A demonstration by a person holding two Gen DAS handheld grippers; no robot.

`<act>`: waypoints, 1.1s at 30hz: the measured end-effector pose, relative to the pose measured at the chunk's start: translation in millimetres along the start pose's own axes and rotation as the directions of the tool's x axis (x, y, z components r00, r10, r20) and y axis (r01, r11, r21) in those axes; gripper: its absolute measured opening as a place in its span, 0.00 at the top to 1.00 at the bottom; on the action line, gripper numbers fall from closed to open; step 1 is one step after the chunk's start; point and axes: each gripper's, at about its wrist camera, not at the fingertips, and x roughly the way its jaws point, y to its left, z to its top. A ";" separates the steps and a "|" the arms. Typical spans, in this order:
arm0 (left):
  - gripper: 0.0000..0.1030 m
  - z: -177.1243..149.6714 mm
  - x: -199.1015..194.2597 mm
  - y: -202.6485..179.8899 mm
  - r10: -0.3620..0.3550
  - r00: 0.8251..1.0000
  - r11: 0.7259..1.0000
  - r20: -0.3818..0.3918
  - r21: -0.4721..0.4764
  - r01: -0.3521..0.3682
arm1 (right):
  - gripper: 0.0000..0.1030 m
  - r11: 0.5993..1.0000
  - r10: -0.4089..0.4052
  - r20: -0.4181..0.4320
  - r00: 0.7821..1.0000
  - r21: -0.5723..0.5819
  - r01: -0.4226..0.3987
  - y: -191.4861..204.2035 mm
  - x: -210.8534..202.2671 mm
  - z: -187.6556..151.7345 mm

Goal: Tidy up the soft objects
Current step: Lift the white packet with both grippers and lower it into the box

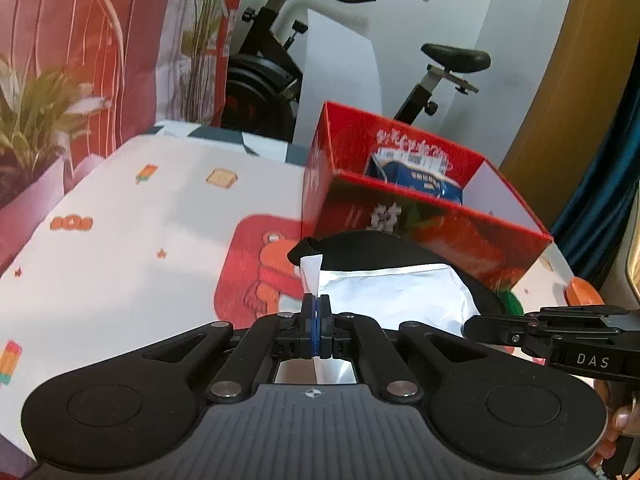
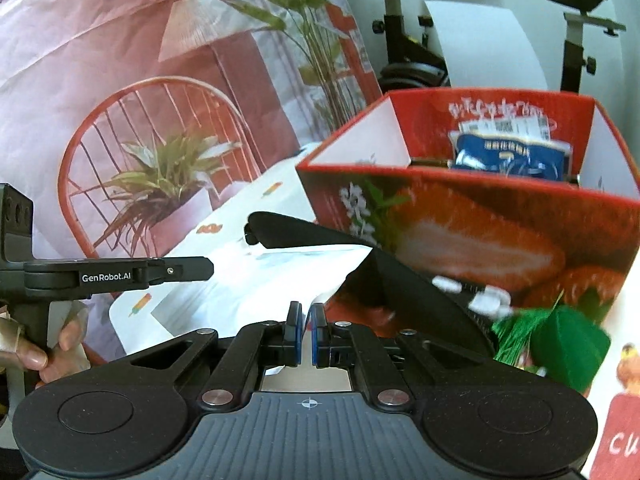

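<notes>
Each tool, left (image 1: 316,312) and right (image 2: 306,322), pinches a corner of the white pouch (image 1: 394,294), probably so it hangs flat for the red box (image 1: 424,216).

Looking like a home, prob a spare room doubling as a gym corner: an exercise bike (image 1: 280,60) is standing right behind the tabletop (image 1: 120,240), which is wearing a kiddie cartoon cloth w/ ice lollies and toast. A printed backdrop (image 2: 160,100) showing a red chair & potted plants is hanging alongside. A teal curtain (image 1: 600,200) is showing at the edge.
</notes>
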 end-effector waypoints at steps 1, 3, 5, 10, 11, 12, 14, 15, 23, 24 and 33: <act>0.99 2.7 -0.7 -0.2 0.000 1.000 1.000 0.007 0.001 0.000 | 0.96 1.000 -0.002 0.005 1.000 -0.006 0.002 -0.1 -0.8 3.3; 0.99 8.9 -2.4 -1.1 0.000 1.000 1.000 0.024 0.004 -0.001 | 0.96 1.000 -0.004 0.015 1.000 -0.018 0.004 -0.1 -1.8 10.0; 0.99 14.8 -3.1 -3.6 0.001 0.999 1.000 0.043 0.007 -0.002 | 0.96 0.999 -0.007 0.025 1.000 -0.032 0.008 0.1 -2.5 17.1; 0.99 29.5 -6.2 -7.6 0.007 0.996 1.000 0.088 0.021 -0.008 | 0.96 0.997 -0.018 0.052 0.998 -0.073 0.022 2.4 -2.6 36.8; 0.99 33.1 -6.8 -8.7 0.005 0.995 1.000 0.097 0.024 -0.008 | 0.96 0.997 -0.019 0.057 0.998 -0.079 0.024 2.7 -3.0 40.4; 0.99 36.0 -7.2 -9.6 0.004 0.995 1.000 0.103 0.028 -0.007 | 0.96 0.996 -0.020 0.064 0.998 -0.086 0.026 2.6 -3.5 44.5; 0.99 42.0 -8.2 -12.5 0.003 0.993 0.999 0.117 0.040 -0.008 | 0.96 0.995 -0.024 0.074 0.997 -0.098 0.032 2.5 -5.0 51.3; 0.99 45.6 -8.0 -14.5 0.002 0.992 0.999 0.124 0.046 -0.008 | 0.96 0.994 -0.027 0.079 0.996 -0.104 0.036 2.0 -5.3 55.0; 0.99 78.1 8.5 -35.2 -0.017 0.988 0.995 0.154 0.095 0.002 | 0.97 0.986 -0.077 0.112 0.991 -0.137 0.092 -14.3 -5.7 91.8; 0.99 83.4 12.8 -37.8 -0.019 0.988 0.995 0.155 0.102 0.003 | 0.97 0.986 -0.086 0.117 0.989 -0.135 0.102 -18.4 -5.8 97.0; 0.99 122.2 67.8 -67.4 -0.039 0.993 0.985 0.109 0.171 0.020 | 0.97 0.970 -0.203 0.167 0.965 -0.102 0.221 -66.5 0.7 134.7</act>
